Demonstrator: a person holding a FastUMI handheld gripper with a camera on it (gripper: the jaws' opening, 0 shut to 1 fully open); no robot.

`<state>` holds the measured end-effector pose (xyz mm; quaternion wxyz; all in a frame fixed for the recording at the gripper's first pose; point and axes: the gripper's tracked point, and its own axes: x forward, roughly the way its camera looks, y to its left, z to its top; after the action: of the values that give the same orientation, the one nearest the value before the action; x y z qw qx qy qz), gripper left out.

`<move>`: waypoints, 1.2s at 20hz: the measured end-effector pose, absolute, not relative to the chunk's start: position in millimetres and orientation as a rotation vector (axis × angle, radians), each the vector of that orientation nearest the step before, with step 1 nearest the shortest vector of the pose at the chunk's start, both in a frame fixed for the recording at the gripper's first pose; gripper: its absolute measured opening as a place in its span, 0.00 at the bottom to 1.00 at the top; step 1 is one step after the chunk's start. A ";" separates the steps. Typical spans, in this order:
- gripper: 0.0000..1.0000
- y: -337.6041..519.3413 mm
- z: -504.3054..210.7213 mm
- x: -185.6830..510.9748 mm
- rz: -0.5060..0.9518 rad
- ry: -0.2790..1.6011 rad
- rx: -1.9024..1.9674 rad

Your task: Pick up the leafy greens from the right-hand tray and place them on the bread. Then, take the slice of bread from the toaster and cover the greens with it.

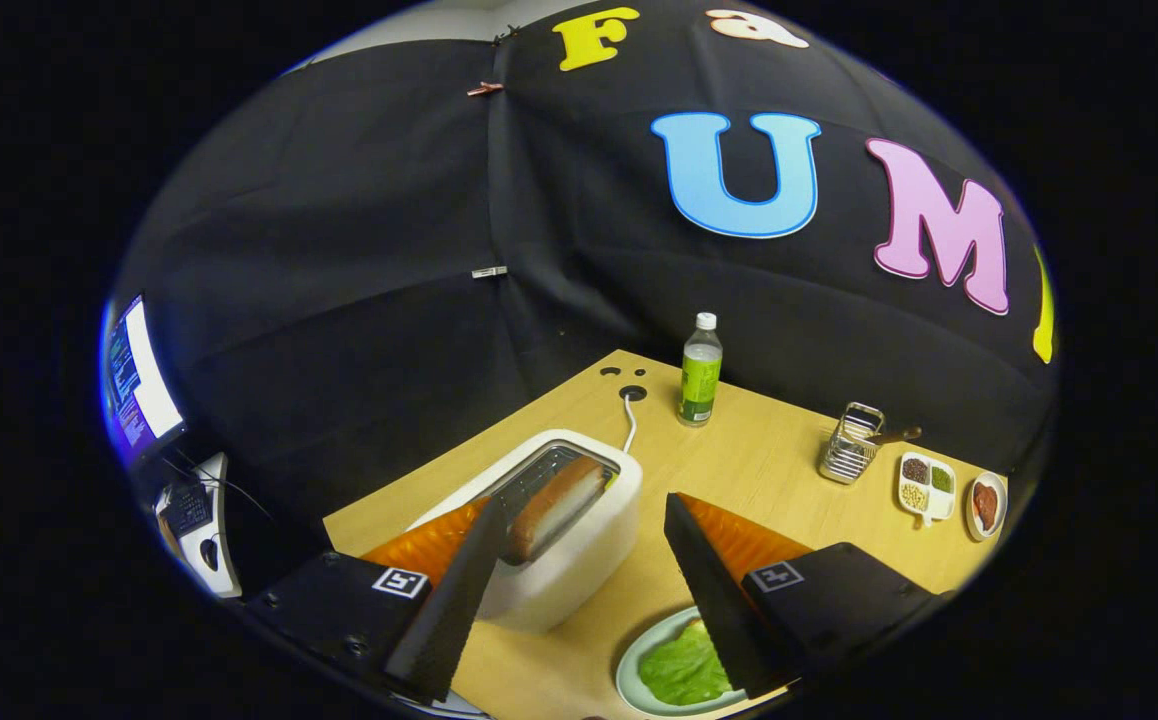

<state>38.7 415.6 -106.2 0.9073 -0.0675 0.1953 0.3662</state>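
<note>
Hovering wide open and empty, the gripper (579,545) is facing the bread slice (557,508) standing in the toaster (561,560), lettuce (684,668) already plated near right.

— Where's the bread (559,508)?
— In the toaster (564,545), beside the left finger (454,590). Greens (684,665) lie on a plate (629,672) near the right finger.
— Beyond?
— Bottle (700,370) behind the toaster; rack (849,445) and dishes (927,487) to its right.

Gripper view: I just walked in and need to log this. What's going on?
A person's hand-held gripper hangs open above the wooden table, holding nothing. The leafy greens already lie on the plate below the fingers. A bread slice stands in the white toaster between the fingers, not yet grasped.
</note>
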 end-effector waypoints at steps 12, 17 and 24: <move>0.83 457.6 -158.3 66.1 0.641 0.445 -0.226; 0.56 463.3 -163.7 68.0 0.619 0.455 -0.240; 0.39 466.2 -173.2 57.2 0.611 0.530 -0.199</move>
<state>57.2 466.2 -173.2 0.9145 -0.0968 0.2573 0.2970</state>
